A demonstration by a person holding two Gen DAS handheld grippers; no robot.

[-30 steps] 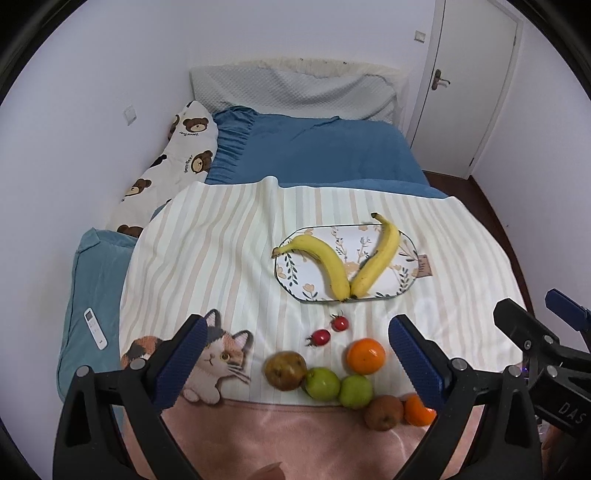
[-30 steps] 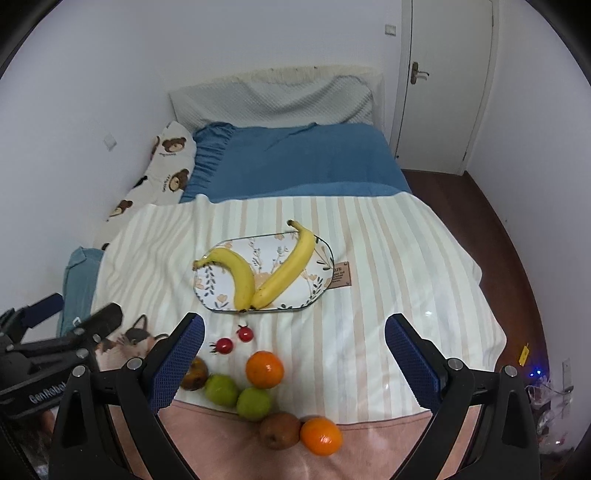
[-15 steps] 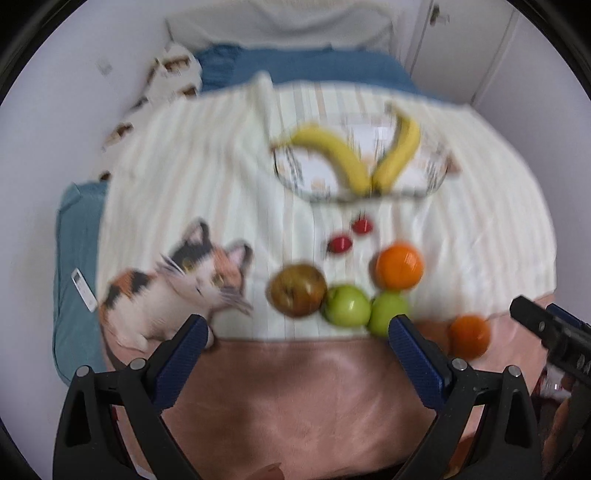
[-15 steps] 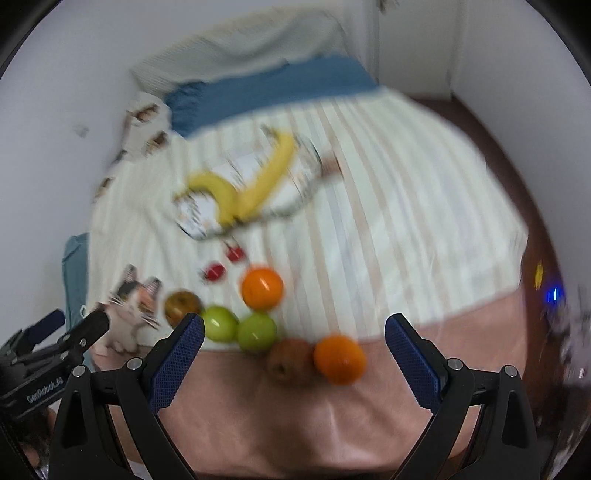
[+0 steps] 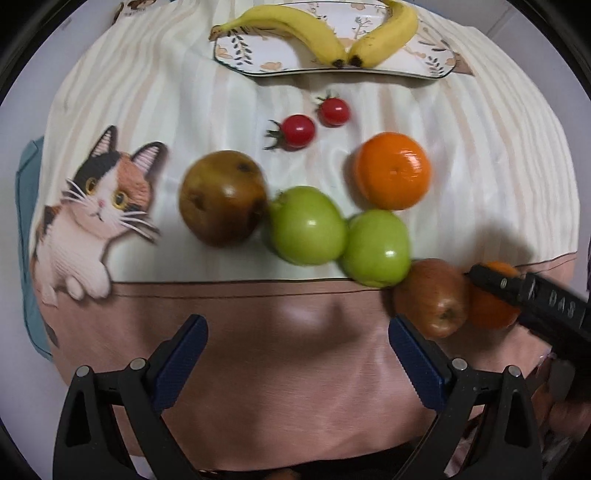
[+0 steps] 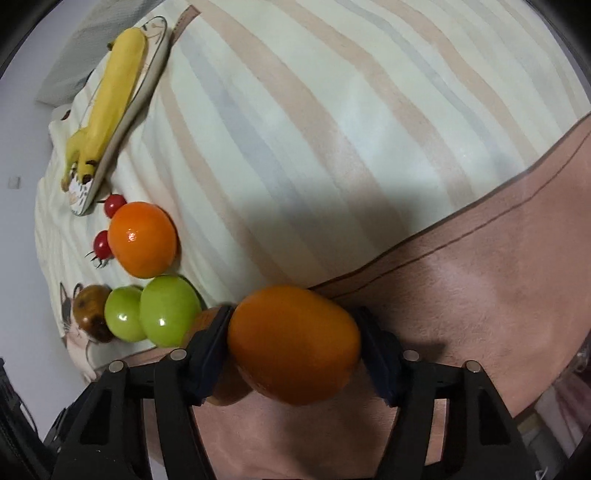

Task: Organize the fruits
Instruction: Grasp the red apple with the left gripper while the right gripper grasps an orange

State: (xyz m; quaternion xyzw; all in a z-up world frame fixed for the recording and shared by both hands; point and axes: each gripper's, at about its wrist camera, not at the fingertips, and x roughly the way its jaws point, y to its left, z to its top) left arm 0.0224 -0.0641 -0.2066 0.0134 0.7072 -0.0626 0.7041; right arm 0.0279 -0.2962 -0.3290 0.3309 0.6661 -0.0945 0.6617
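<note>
My right gripper (image 6: 293, 347) has its fingers around an orange (image 6: 293, 343) at the near edge of the bed; both pads touch it. In the left wrist view that orange (image 5: 493, 314) sits behind the right gripper's finger (image 5: 524, 295), beside a brown apple (image 5: 432, 299). My left gripper (image 5: 295, 358) is open and empty above the pink blanket border. Ahead of it lie two green apples (image 5: 306, 225), a brown pear (image 5: 221, 197), another orange (image 5: 393, 170) and two cherry tomatoes (image 5: 299, 129). Two bananas (image 5: 314, 33) lie on a floral tray (image 5: 258, 62).
A striped blanket with a cat print (image 5: 99, 206) covers the bed. The fruits lie close together in a row, touching each other. The bed's near edge drops off just below the grippers.
Both grippers dropped down and forward toward the fruits. My right gripper went from open above the bed to closed around the near orange.
</note>
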